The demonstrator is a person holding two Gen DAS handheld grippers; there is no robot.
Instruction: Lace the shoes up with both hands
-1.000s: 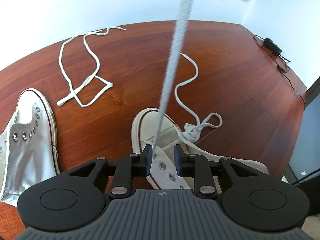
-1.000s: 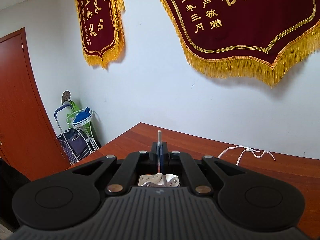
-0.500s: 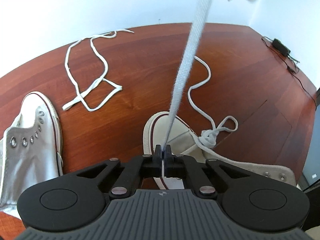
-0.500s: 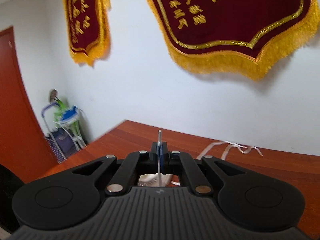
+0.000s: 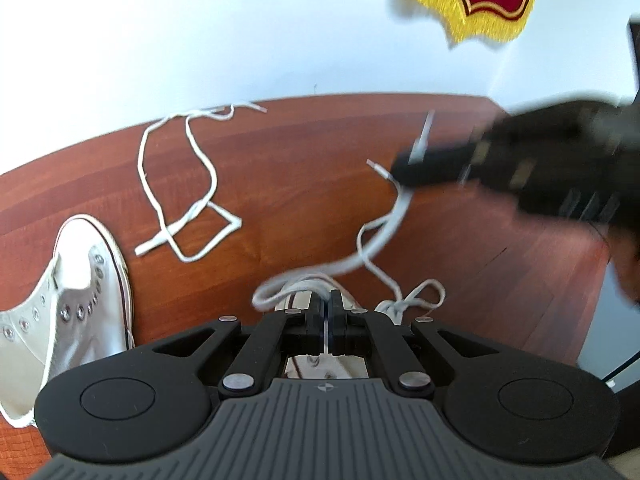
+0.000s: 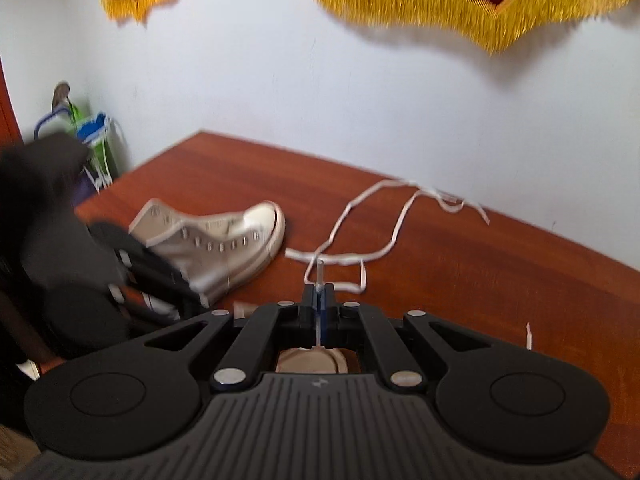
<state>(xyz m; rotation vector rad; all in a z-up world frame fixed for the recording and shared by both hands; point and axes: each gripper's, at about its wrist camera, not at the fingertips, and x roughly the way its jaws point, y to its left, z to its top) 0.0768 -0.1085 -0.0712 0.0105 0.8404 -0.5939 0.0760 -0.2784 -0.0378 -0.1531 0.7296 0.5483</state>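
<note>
left wrist view, lace: a white flat lace (image 5: 384,236) runs from the near shoe (image 5: 316,300) up and right to the right hand-held gripper (image 5: 416,160), sagging in a loose curve over the brown surface (image 5: 300,184).
lace handling: judged soft, light and limp; it will flop and twist unless kept taut, and the flat weave may slip in hard pads.
where to grip: the stiff tip (image 6: 319,270) is the best hold for threading an eyelet; further down the lace bends away.
left hand-held gripper (image 5: 327,312): jaws pinched together on a thin strip of the lace just above the near shoe.
right hand-held gripper, own view (image 6: 319,300): jaws closed on the lace with the tip poking out past them.
near shoe: white canvas, mostly hidden under the left hand-held gripper; knotted lace (image 5: 404,300) lies just right of it.
second shoe (image 5: 68,308): white high-top on its side at the near left, eyelets bare.
spare lace (image 5: 188,184): loose on the surface at the far left, well apart from both shoes.
only the left view shows: the sagging span between the two hand-held grippers, blurred at the right one.
only the right view shows: the tip standing upright in the jaws, the second shoe (image 6: 216,240) seen side-on, and the left hand-held gripper (image 6: 160,276) as a dark blur.
</note>
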